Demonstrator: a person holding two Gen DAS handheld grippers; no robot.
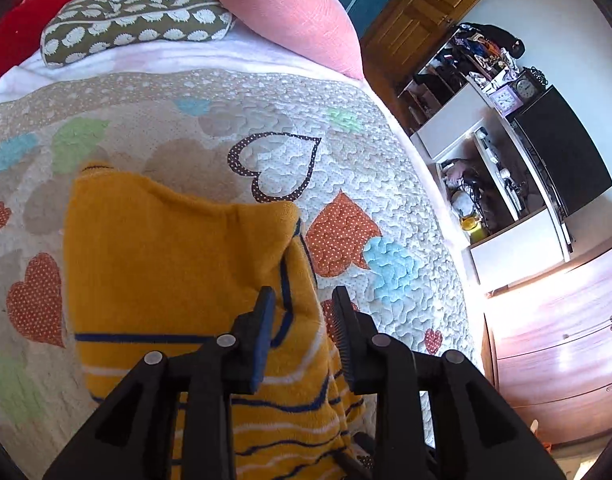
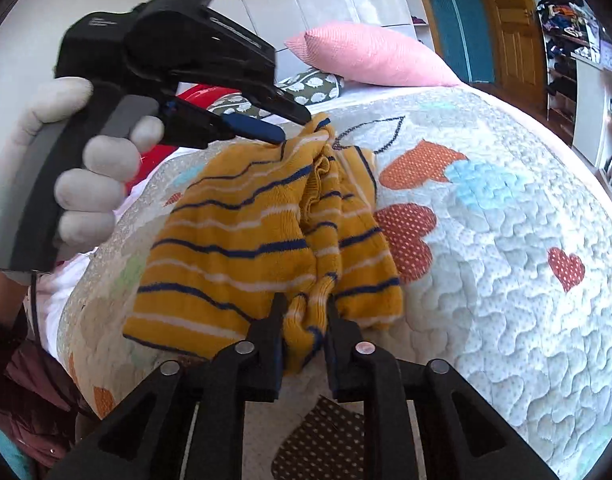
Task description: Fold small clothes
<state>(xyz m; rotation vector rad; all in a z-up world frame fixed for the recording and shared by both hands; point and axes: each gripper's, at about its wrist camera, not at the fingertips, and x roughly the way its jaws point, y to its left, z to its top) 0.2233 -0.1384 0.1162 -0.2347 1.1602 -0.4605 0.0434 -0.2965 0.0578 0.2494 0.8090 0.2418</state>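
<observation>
A small mustard-yellow knit garment (image 2: 242,240) with navy and white stripes lies on the quilted heart-patterned bedspread (image 2: 505,260) of a bed, held at two opposite ends. The right claw (image 2: 304,320) is clamped on a bunched fold at the garment's near edge, with fabric pinched between its fingers and hanging a little below them. The left claw (image 2: 290,128), held in a gloved hand (image 2: 90,168), has its tips closed on the far end of the garment, seen from the side in the right wrist view. In the left wrist view (image 1: 302,308) the fingers look somewhat apart, with the striped edge running up between them, so the grip there seems light or on a thin layer.

The step in hand looks like the middle of a fold: the cloth is gathered and ridged along its centre, with one flat panel to the left and a narrower rumpled strip to the right.

Next, the two held ends would need to be drawn taut to smooth out the central ridge, then one end carried over onto the other and laid flat with edges matched before letting go. A pink pillow (image 2: 369,56) and a hedgehog-print bolster (image 1: 138,24) lie at the far end of the bed, well apart from the work.
</observation>
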